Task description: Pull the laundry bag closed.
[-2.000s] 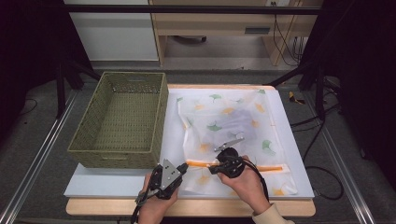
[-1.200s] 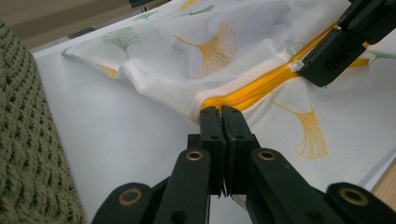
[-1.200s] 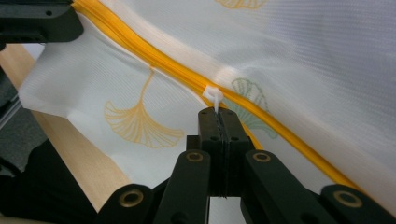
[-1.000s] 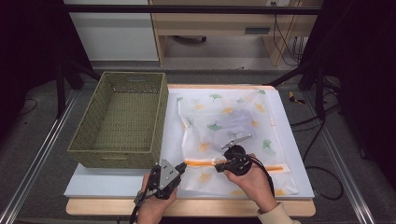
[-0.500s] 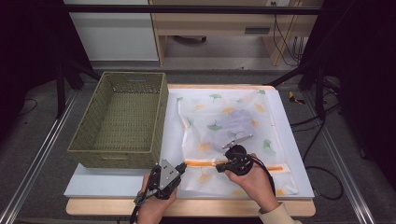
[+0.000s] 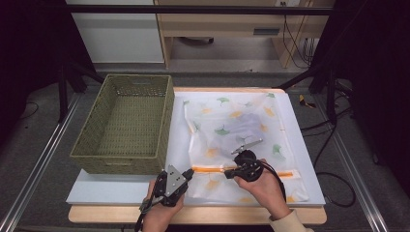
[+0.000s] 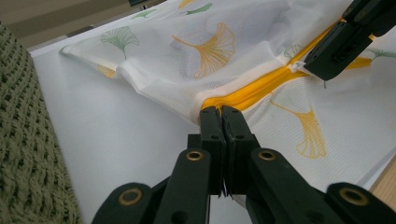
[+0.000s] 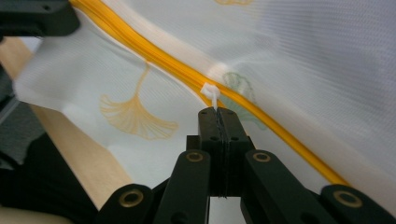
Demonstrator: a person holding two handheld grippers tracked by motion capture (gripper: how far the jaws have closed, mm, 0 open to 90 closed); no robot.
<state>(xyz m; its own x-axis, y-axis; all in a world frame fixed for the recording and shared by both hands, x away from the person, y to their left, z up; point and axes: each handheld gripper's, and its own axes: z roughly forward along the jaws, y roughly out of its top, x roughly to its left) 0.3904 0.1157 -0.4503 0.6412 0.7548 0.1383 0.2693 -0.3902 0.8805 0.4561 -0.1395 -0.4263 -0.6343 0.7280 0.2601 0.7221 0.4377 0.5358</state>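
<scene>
Pinching the white zipper pull (image 8: pixel 208 92) of a mesh laundry bag (image 6: pixel 241 123), the right claw (image 6: pixel 231 173) sat at lower centre of the high view, shut tight on the tab. Between two seconds earlier and one second earlier it had travelled rightward along the orange zipper (image 6: pixel 212 169), then held still through the last second; this suggested the pull had been drawn only part of the way along the zipper. At lower left of centre the left claw (image 6: pixel 188 171) was closed on the bag's zipper end (image 7: pixel 212 103), anchoring it on the white surface (image 6: pixel 121 191), unchanged. A dim garment showed inside the bag at centre frame. The green wicker basket (image 6: pixel 126 124) stood at left. No brand, label or legible writing appeared; only ginkgo-leaf prints
</scene>
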